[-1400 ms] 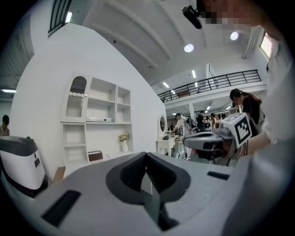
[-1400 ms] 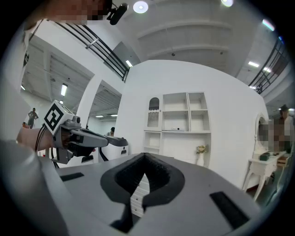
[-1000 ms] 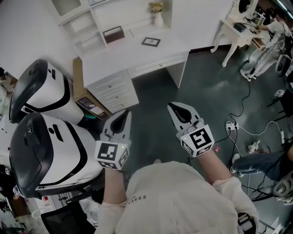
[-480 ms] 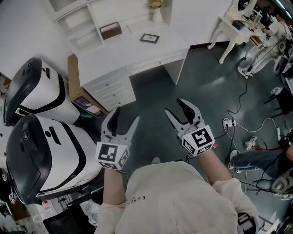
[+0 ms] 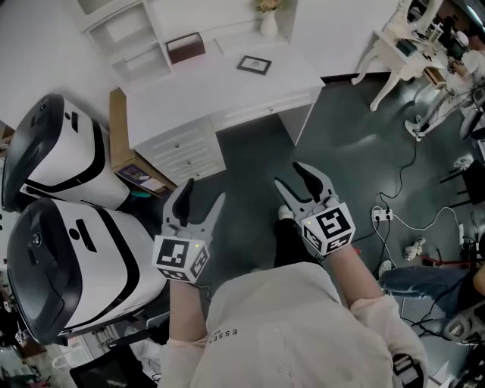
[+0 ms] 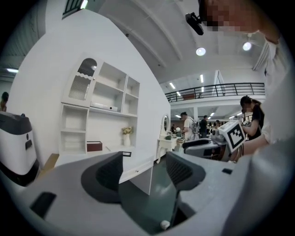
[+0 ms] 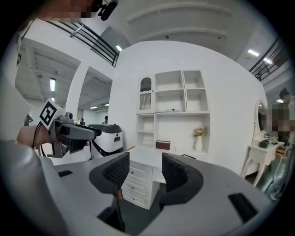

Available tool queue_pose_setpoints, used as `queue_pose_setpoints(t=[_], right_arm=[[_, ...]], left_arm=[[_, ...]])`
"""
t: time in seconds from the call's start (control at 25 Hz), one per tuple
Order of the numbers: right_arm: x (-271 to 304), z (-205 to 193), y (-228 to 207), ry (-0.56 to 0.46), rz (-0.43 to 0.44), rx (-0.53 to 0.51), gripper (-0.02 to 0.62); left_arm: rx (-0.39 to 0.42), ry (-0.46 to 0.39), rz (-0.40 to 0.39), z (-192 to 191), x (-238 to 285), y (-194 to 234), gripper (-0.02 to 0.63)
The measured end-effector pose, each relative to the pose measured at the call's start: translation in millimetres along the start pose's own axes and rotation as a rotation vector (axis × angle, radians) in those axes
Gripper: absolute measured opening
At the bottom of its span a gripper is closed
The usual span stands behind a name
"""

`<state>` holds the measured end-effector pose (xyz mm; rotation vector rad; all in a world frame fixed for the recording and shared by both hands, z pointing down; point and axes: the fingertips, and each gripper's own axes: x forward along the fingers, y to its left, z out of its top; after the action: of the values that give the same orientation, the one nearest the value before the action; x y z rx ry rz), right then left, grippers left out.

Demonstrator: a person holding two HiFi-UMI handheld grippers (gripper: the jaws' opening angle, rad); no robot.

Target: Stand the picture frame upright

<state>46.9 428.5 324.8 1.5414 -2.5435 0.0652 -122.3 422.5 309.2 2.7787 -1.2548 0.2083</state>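
A small dark picture frame [image 5: 254, 65] lies flat on the white desk [image 5: 204, 95] at the top of the head view. In the left gripper view the frame [image 6: 126, 154] shows as a thin dark slab on the desk edge. My left gripper [image 5: 201, 195] and right gripper [image 5: 295, 176] hang over the dark floor, well short of the desk. Both stand open with nothing between the jaws. From the right gripper view [image 7: 145, 170] I look toward the desk [image 7: 143, 159] and its shelves.
A brown box [image 5: 185, 48] and a white vase with flowers [image 5: 268, 23] stand on the desk near the frame. Two large white-and-black machines [image 5: 57, 220] fill the left. A white side table [image 5: 402, 53] and floor cables [image 5: 402, 212] lie to the right.
Both grippers were shut a second ago and now stand open. The view has shifted slightly toward the desk.
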Motion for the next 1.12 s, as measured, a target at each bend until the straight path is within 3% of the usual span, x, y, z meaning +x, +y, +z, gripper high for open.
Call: queue_pose_setpoints(t=[0.2,0.4,0.6,0.8,1.12], right_arm=[[52,0,-65,-0.013,0.064,-0.003,0.224],[113,13,-145,-0.004,0.182,0.062,0.224],[172,18,-220,0.018,0.239,0.019,0.224],[217,15,-282,0.046,0.255,0.022,0.222],[288,-8,-334,0.13,0.224,0.036,0.224]], left_arm=[[0.005,0.01,0.055,7,70,16,0.281],[0.049,0.067,0.086,25,162,25,0.281],[0.004,0.046,0.139,44,255,47,0.281],[-0.007,0.041,0.181,57,324,65,0.281],[-0.019,0.066,0.13,48,404,100,0.281]])
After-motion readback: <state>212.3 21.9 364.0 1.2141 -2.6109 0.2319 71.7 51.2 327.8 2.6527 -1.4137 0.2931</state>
